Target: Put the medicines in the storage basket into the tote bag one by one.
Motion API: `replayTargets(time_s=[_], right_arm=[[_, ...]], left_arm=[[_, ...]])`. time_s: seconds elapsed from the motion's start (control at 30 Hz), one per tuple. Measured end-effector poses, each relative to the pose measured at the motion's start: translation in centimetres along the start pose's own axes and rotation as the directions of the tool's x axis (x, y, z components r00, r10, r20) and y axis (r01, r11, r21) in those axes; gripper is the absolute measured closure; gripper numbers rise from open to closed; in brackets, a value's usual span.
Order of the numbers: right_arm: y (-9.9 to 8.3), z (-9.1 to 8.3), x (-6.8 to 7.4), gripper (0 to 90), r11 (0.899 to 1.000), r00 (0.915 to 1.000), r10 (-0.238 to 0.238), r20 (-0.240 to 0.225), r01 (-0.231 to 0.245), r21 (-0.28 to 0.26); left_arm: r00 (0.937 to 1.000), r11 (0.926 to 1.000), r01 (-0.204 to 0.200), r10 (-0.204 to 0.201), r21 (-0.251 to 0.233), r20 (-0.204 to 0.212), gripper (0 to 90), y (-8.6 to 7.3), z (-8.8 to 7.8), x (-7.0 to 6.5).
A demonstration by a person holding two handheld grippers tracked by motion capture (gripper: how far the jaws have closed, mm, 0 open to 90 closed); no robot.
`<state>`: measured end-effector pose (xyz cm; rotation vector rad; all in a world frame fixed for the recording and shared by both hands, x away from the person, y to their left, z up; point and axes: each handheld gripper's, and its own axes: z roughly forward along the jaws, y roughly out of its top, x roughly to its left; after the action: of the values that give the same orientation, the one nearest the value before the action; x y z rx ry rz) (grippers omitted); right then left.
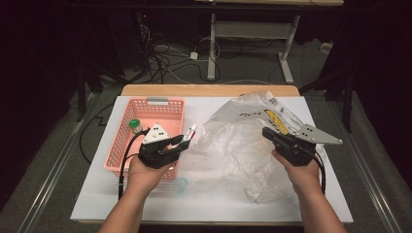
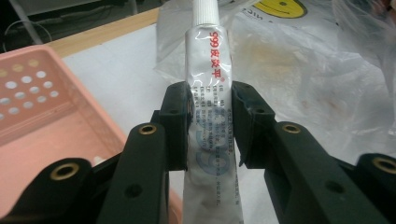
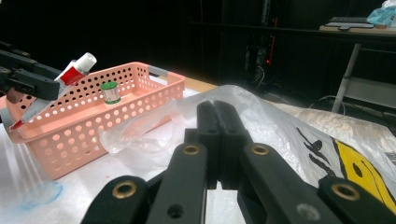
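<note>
A white ointment tube [image 2: 210,84] with red print and a white ribbed cap is clamped across its middle by my left gripper [image 2: 211,121]. In the high view the left gripper [image 1: 179,141] holds the tube [image 1: 191,132] above the right rim of the pink basket [image 1: 145,104], cap pointing toward the plastic bag [image 1: 233,145]. My right gripper [image 1: 268,132] grips the crumpled clear bag at its raised right part. In the right gripper view its jaws [image 3: 217,123] are pressed together, with the bag [image 3: 261,116] bunched up just past them.
A small green-capped vial [image 1: 134,124] stands in the basket's far left part. A small clear bluish ring [image 1: 180,184] lies on the white mat in front of the basket. The bag carries a yellow smiley print [image 1: 274,119]. Dark floor, cables and a desk frame lie beyond the table.
</note>
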<state>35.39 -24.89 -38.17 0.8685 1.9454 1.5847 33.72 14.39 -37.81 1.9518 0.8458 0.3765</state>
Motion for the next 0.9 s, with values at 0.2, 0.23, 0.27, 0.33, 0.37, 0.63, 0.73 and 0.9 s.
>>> replayTargets(time_s=[0.2,0.23,0.27,0.33,0.37,0.63,0.73,0.9], right_arm=[[0.1,-0.1,0.1,90.0,1.0,1.0,-0.003,-0.003,0.003,0.0],[0.1,-0.1,0.1,90.0,1.0,1.0,-0.003,-0.003,0.003,0.0],[0.1,-0.1,0.1,90.0,1.0,1.0,-0.004,-0.005,0.004,-0.001],[0.1,-0.1,0.2,90.0,1.0,0.9999,-0.013,-0.006,0.013,0.002],[0.1,-0.1,0.2,90.0,1.0,0.9999,-0.01,-0.007,0.01,0.001],[0.1,0.0,0.2,90.0,1.0,0.9999,-0.008,-0.008,0.008,0.003],[0.1,0.0,0.2,90.0,1.0,0.9999,-0.008,-0.008,0.008,0.002],[0.1,-0.1,0.2,90.0,1.0,0.9999,-0.006,-0.009,0.006,-0.004]], left_arm=[[0.9991,1.0,-0.007,0.007,0.006,0.041,67.4,0.0,0.8,-1.2],[0.9989,1.0,-0.007,0.007,0.006,0.046,67.4,0.0,0.9,-1.3],[0.9987,1.0,-0.008,0.008,0.006,0.051,67.4,0.0,1.0,-1.5],[0.998,0.9999,-0.009,0.009,0.007,0.062,67.4,-0.1,1.2,-1.8],[0.9976,0.9999,-0.011,0.01,0.006,0.068,67.4,-0.1,1.3,-1.9],[0.9934,0.9994,-0.025,0.023,0.023,0.112,67.4,-0.3,2.5,-3.3],[0.9919,0.9987,-0.037,0.033,0.036,0.123,67.4,-0.5,3.1,-3.9],[0.9902,0.9978,-0.05,0.044,0.043,0.133,67.4,-0.7,3.6,-4.5]])
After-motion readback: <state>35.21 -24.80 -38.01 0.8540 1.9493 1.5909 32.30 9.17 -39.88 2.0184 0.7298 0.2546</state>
